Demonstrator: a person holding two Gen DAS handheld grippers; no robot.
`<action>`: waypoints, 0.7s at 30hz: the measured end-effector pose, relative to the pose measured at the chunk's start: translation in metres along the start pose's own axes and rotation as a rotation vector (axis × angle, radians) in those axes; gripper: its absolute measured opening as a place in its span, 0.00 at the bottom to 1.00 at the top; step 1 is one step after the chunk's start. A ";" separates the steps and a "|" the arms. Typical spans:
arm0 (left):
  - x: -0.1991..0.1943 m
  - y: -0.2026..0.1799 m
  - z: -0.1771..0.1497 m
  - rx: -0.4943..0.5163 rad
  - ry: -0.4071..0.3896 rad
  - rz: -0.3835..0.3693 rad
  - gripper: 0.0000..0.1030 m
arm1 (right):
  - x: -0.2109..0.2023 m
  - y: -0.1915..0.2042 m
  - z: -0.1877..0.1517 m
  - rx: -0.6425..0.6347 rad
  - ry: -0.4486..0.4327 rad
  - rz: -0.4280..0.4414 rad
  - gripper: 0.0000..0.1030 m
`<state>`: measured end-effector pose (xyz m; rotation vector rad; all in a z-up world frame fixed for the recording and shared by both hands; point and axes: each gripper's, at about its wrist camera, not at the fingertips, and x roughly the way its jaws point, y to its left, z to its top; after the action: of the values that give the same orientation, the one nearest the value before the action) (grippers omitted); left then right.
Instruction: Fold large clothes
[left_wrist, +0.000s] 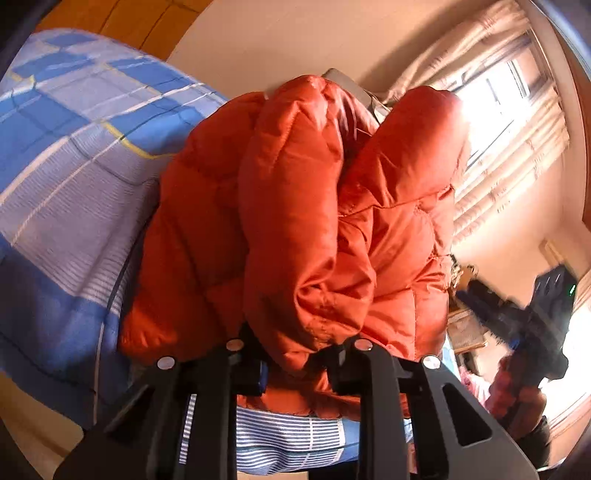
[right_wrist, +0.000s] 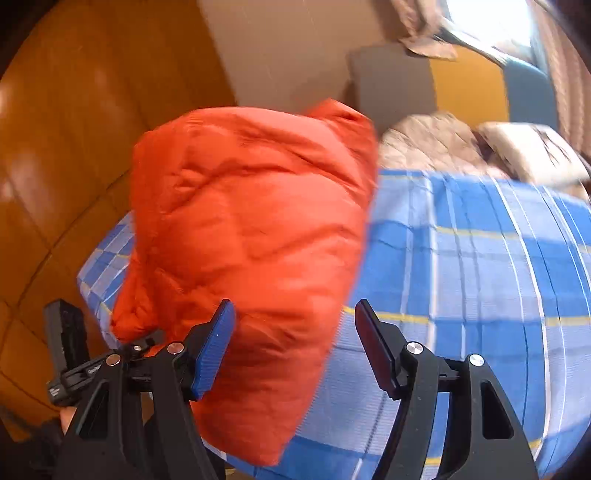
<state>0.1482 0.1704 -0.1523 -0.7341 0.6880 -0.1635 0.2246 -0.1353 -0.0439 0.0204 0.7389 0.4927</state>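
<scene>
The left gripper's (left_wrist: 299, 365) fingers pinch a puffy fold of the orange down jacket (left_wrist: 303, 221) bunched on the blue plaid bedsheet (left_wrist: 62, 177), while the right gripper's (right_wrist: 295, 347) fingers stand spread with the jacket's edge loose between them. To fold well, both should likely grip matching edges and lay them flat. No readable labels show.

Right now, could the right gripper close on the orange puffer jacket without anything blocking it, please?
Probably yes. The right gripper has its jaws open, and the orange puffer jacket already bulges between them over the blue plaid bedsheet. Nothing else sits in the gap.
</scene>
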 end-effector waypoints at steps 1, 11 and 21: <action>0.000 0.000 0.001 0.000 0.006 0.000 0.21 | 0.001 0.005 0.009 -0.019 -0.012 0.006 0.65; -0.003 0.010 0.008 -0.017 0.031 -0.032 0.23 | 0.050 0.037 0.083 -0.255 0.104 0.093 0.65; -0.096 0.078 0.012 -0.130 -0.111 0.232 0.53 | 0.148 0.075 0.086 -0.385 0.380 0.080 0.67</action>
<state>0.0740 0.2701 -0.1475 -0.7753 0.6769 0.1345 0.3425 0.0092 -0.0604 -0.4144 1.0060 0.7200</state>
